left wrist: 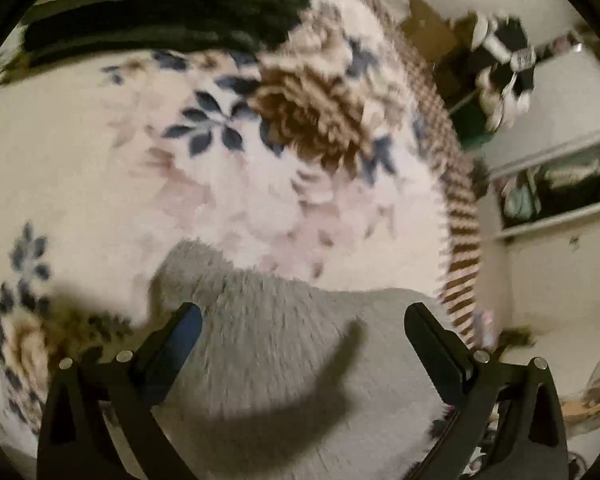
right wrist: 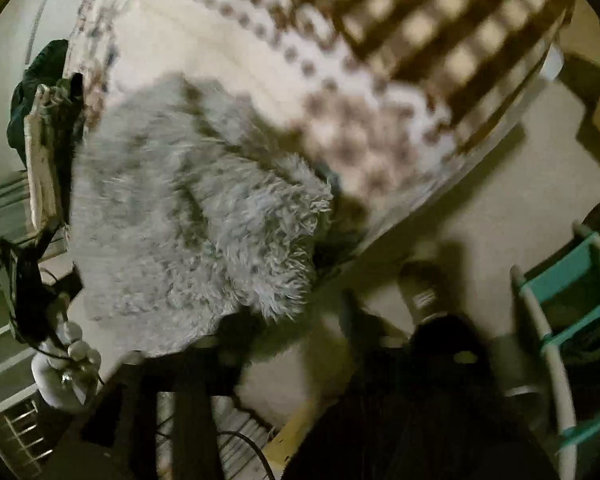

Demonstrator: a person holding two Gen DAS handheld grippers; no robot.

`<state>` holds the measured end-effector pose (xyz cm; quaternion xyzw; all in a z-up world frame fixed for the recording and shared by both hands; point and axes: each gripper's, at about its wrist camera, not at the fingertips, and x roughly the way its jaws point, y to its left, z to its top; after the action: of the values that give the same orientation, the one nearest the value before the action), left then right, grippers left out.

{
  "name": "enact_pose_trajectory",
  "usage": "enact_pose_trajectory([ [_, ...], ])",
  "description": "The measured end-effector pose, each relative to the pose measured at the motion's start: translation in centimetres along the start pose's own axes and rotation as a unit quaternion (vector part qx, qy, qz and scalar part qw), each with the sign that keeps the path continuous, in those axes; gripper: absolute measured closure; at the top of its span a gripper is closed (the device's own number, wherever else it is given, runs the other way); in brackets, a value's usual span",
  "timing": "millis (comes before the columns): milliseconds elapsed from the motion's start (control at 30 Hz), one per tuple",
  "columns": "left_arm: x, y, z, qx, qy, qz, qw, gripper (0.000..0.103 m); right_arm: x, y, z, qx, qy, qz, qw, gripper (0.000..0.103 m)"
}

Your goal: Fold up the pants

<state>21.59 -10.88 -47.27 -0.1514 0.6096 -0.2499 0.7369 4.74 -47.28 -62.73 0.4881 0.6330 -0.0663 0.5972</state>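
The pants (left wrist: pixel 292 344) are fluffy light grey fabric lying on a floral blanket (left wrist: pixel 100 152). In the left wrist view my left gripper (left wrist: pixel 303 320) is open, its two black fingers (left wrist: pixel 180 332) spread wide just above the grey fabric, with nothing between them. In the right wrist view the grey pants (right wrist: pixel 188 216) lie bunched near the bed's edge, partly hanging over it. My right gripper's fingers are dark and blurred at the bottom of that view (right wrist: pixel 188 380), below the pants' hanging edge; I cannot tell whether they grip it. The left gripper (right wrist: pixel 40 152), held in a gloved hand (right wrist: pixel 66 364), shows at the left.
Dark green folded clothes (left wrist: pixel 160 20) lie at the far side of the blanket. The blanket's brown checked border (right wrist: pixel 440 32) runs along the bed edge. A teal and white rack (right wrist: pixel 560 300) stands on the floor at the right. White shelves (left wrist: pixel 560 184) line the wall.
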Motion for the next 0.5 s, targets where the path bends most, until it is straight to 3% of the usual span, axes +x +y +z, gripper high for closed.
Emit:
enact_pose_trajectory([
  [133, -4.4, 1.5, -4.7, -0.033, -0.034, 0.007, 0.9989, 0.0, -3.2, 3.2, -0.5, -0.034, -0.024, 0.022, 0.999, 0.045],
  [200, -5.2, 2.5, -7.6, -0.056, -0.033, 0.018, 0.9977, 0.0, -4.3, 7.2, -0.7, -0.097, -0.026, 0.006, 0.995, 0.044],
  [233, -5.0, 2.9, -9.0, -0.066, -0.026, 0.023, 0.9972, 0.0, -4.2, 9.1, -0.6, -0.121, -0.022, 0.0, 0.992, 0.037],
  [300, -4.0, 3.8, -11.5, -0.085, -0.013, 0.01, 0.9962, 0.0, -3.1, 14.8, -0.6, -0.203, -0.009, -0.022, 0.979, 0.032],
  [367, -2.7, 4.5, -13.1, -0.102, -0.001, -0.011, 0.9947, 0.0, -1.5, 19.8, -0.3, -0.278, 0.008, -0.045, 0.96, 0.032],
  [433, -1.4, 4.5, -14.3, -0.1, 0.001, -0.04, 0.9942, 0.0, 2.1, 25.8, -0.2, -0.367, 0.033, -0.091, 0.925, 0.032],
  [467, -0.7, 4.3, -14.6, -0.092, 0.004, -0.05, 0.9945, 0.002, 3.3, 27.8, 0.2, -0.389, 0.04, -0.107, 0.914, 0.032],
  [500, -0.1, 4.2, -15.0, -0.083, 0.004, -0.065, 0.9944, 0.008, 5.4, 30.2, -0.2, -0.431, 0.056, -0.132, 0.891, 0.032],
])
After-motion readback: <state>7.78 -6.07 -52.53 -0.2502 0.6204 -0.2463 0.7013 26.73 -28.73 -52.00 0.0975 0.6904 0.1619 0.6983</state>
